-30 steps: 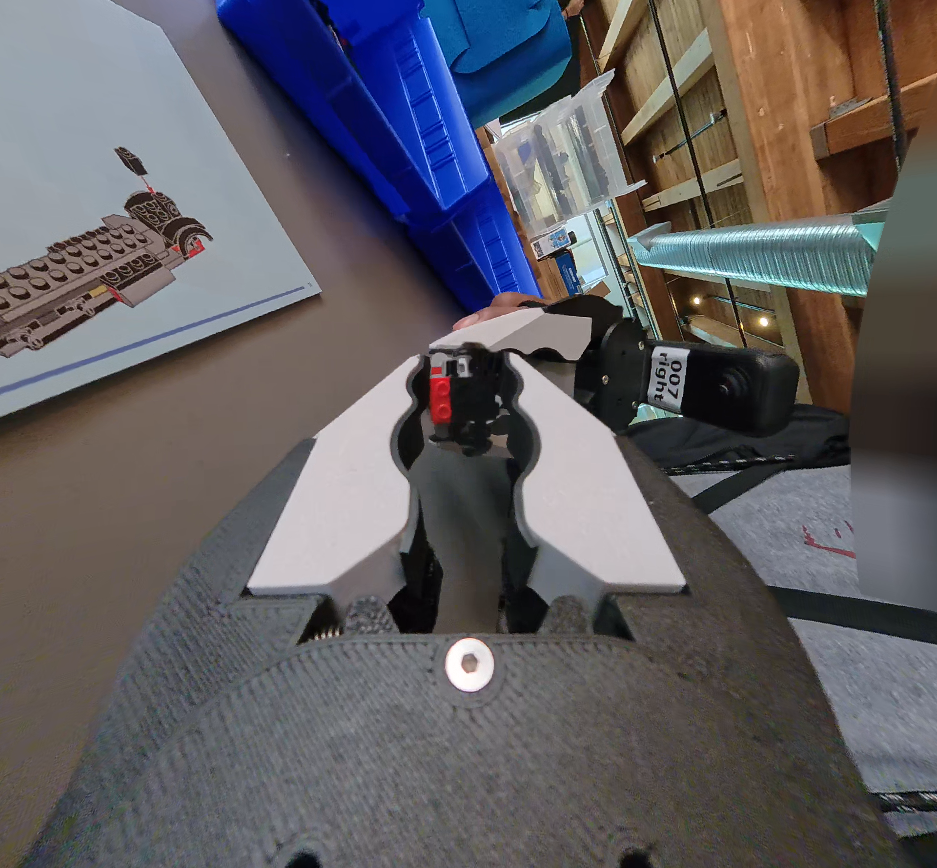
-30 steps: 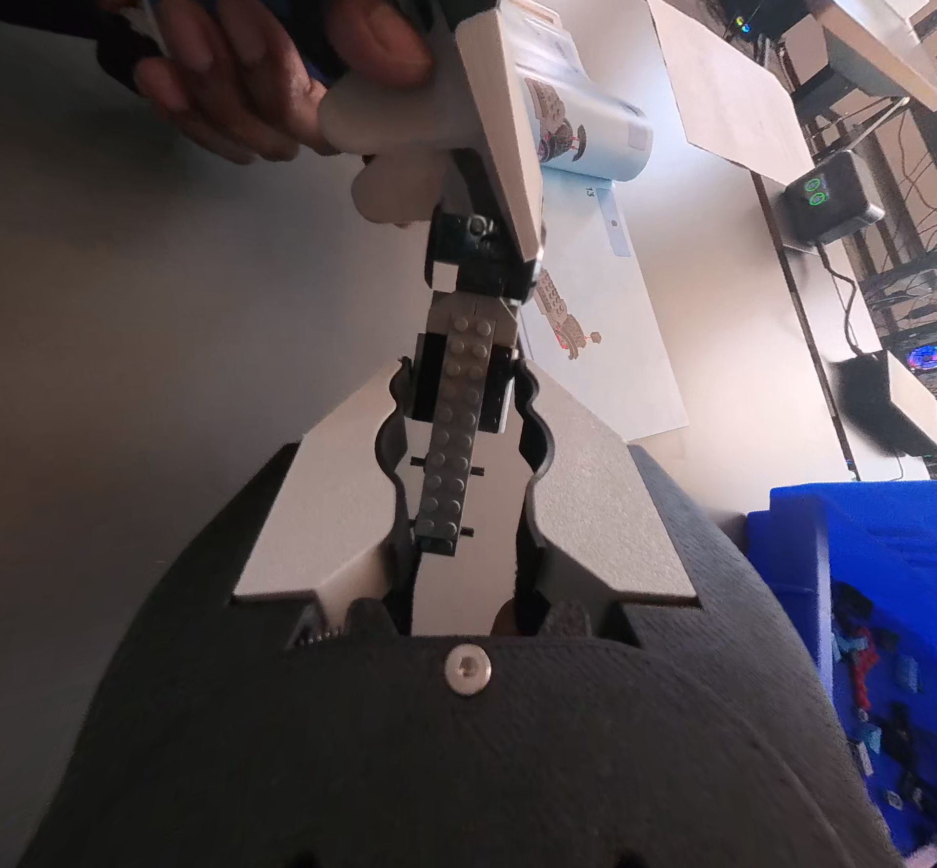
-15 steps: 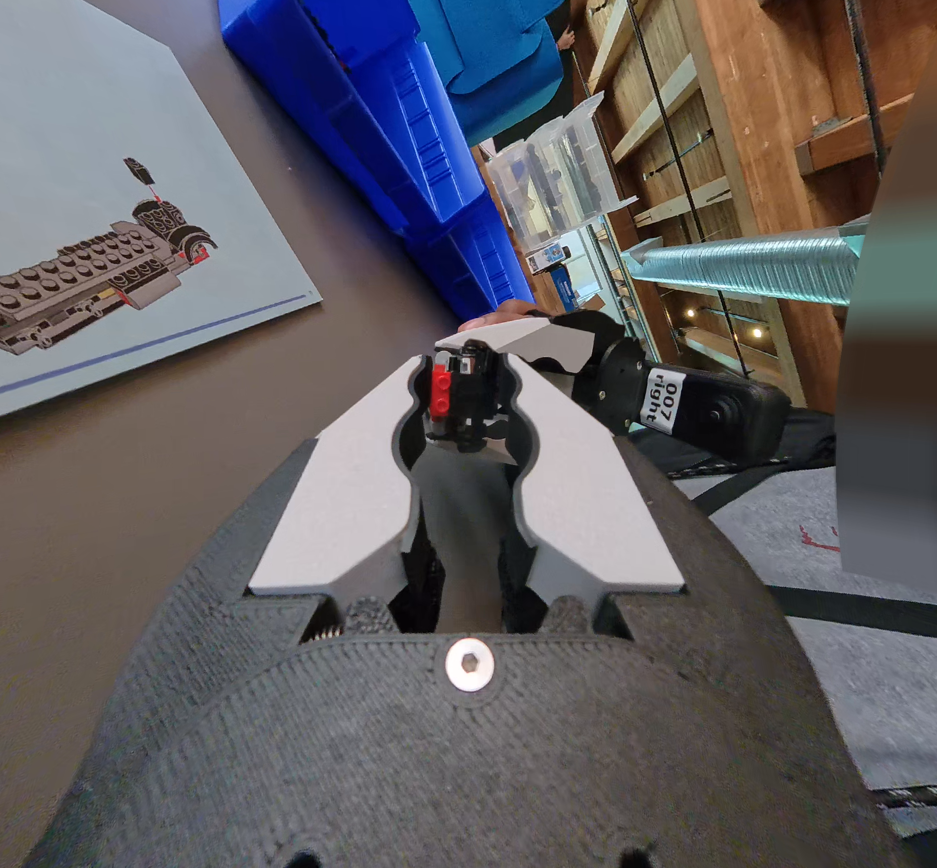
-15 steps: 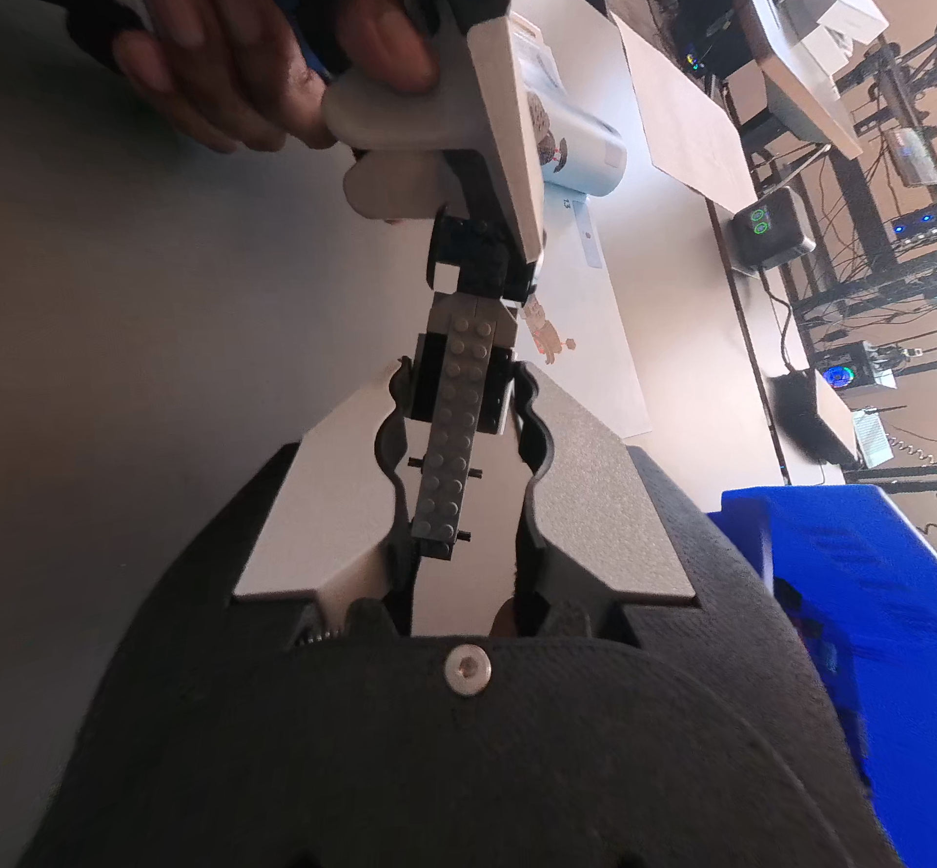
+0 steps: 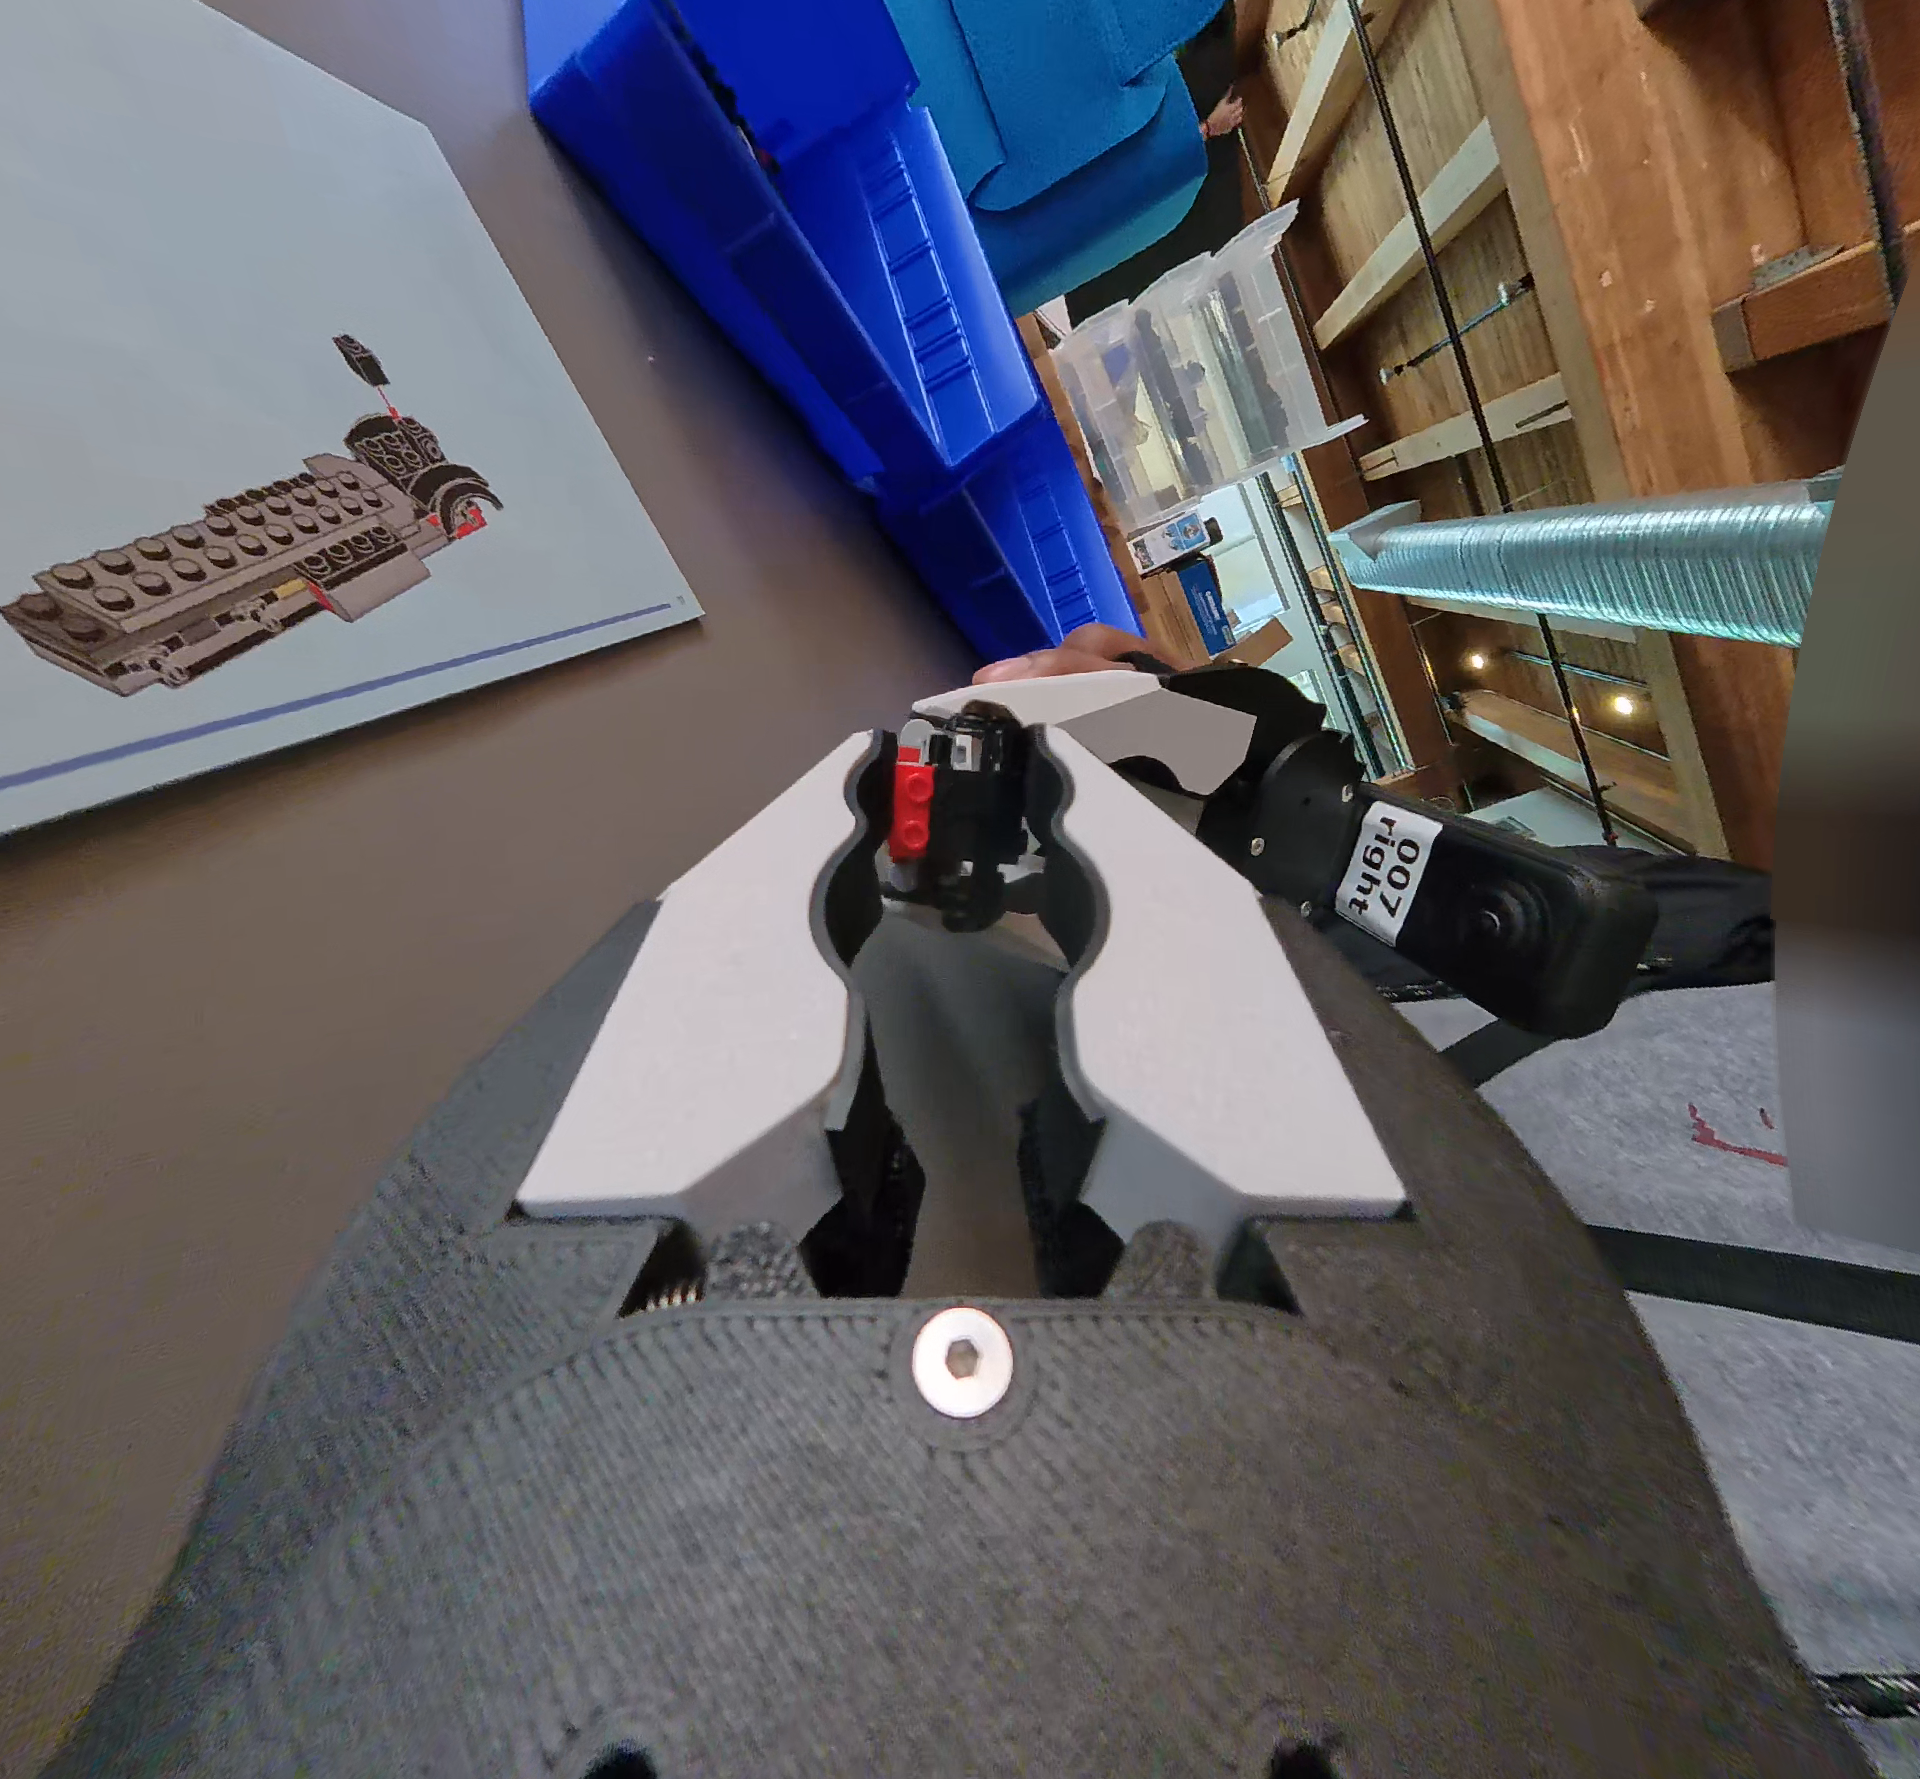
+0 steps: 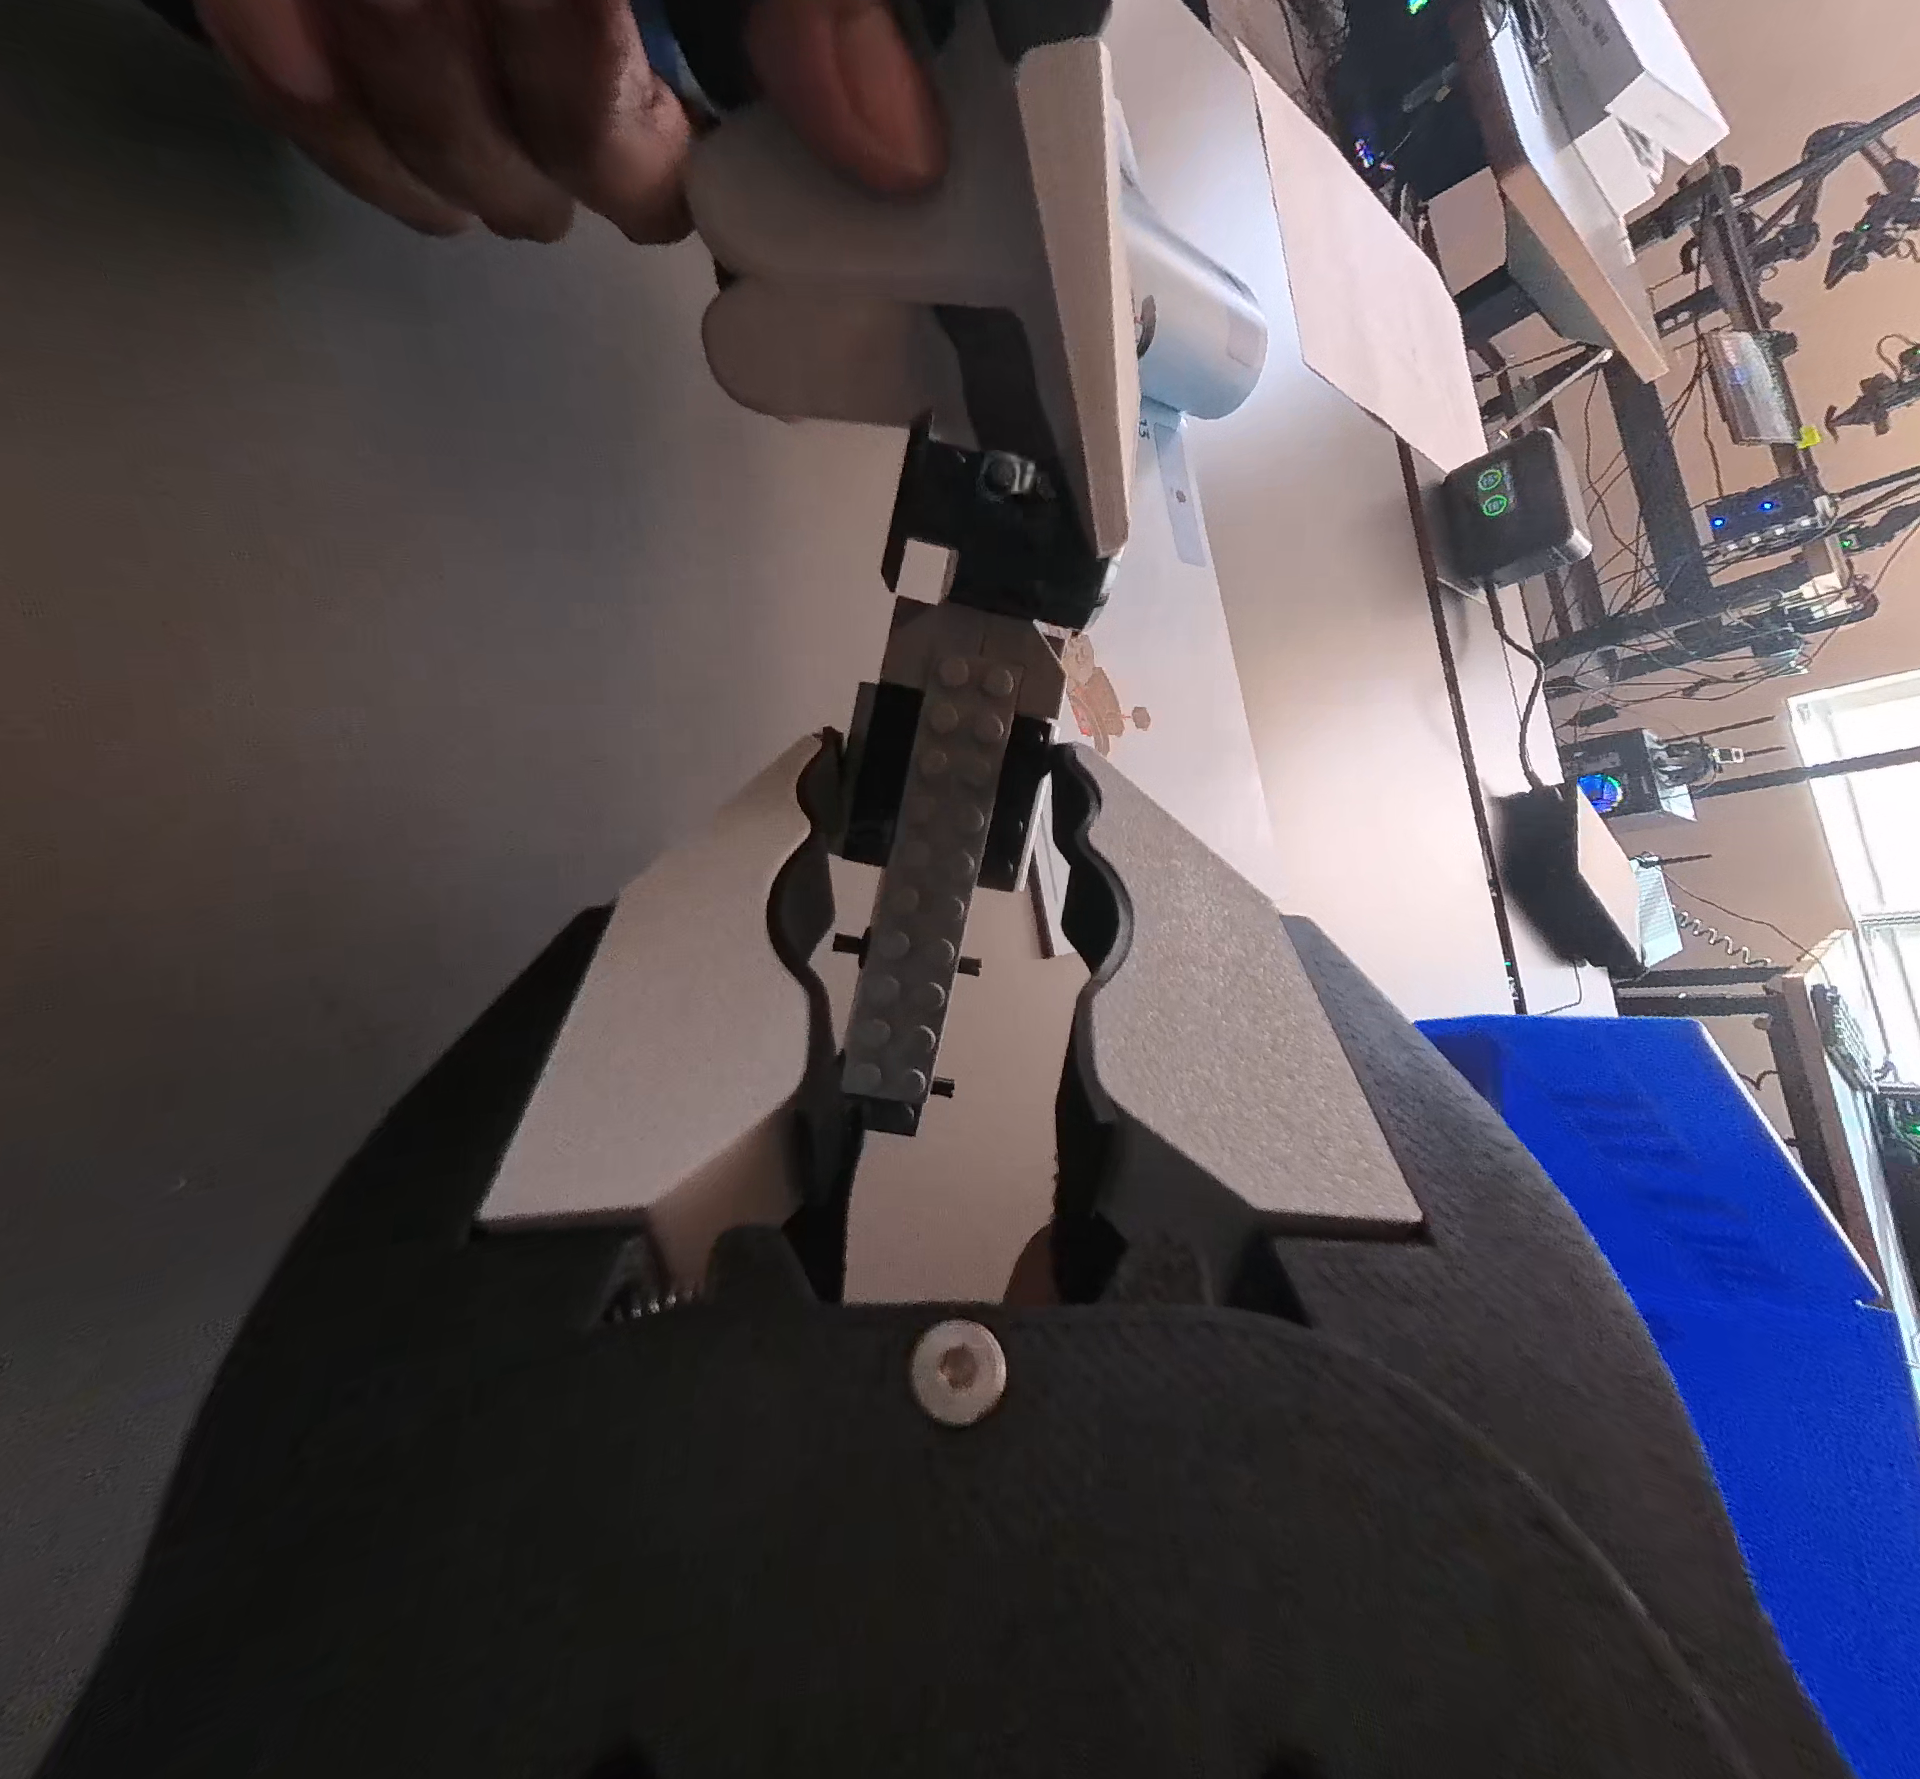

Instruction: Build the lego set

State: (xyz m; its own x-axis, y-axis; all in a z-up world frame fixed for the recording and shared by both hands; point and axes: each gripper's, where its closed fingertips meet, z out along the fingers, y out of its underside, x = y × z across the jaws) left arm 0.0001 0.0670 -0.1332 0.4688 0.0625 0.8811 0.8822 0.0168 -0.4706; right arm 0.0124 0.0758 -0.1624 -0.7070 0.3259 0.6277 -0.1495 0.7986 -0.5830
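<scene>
A long grey and black lego assembly (image 6: 925, 888) is held in the air between both grippers. My right gripper (image 6: 940, 773) is shut on its middle, with the grey studded plate running back between the fingers. My left gripper (image 5: 961, 773) is shut on the assembly's black front end (image 5: 966, 815), which carries a small red brick (image 5: 912, 810). In the right wrist view the left gripper (image 6: 997, 524) comes in from above, held by a hand (image 6: 447, 36). The right gripper's black body (image 5: 1434, 898) shows behind in the left wrist view.
An open instruction booklet (image 5: 260, 399) lies on the dark table (image 5: 312, 950). Blue bins (image 5: 831, 202) stand beyond it; one blue bin (image 6: 1704, 1241) shows at right in the right wrist view. A grey mat (image 5: 1662, 1137) lies at the right. My two grippers' fingertips are within a few centimetres of each other.
Both grippers keep their hold on the assembly. The pair has shifted and tilted slightly, so the background has moved; the grip itself looks the same.
</scene>
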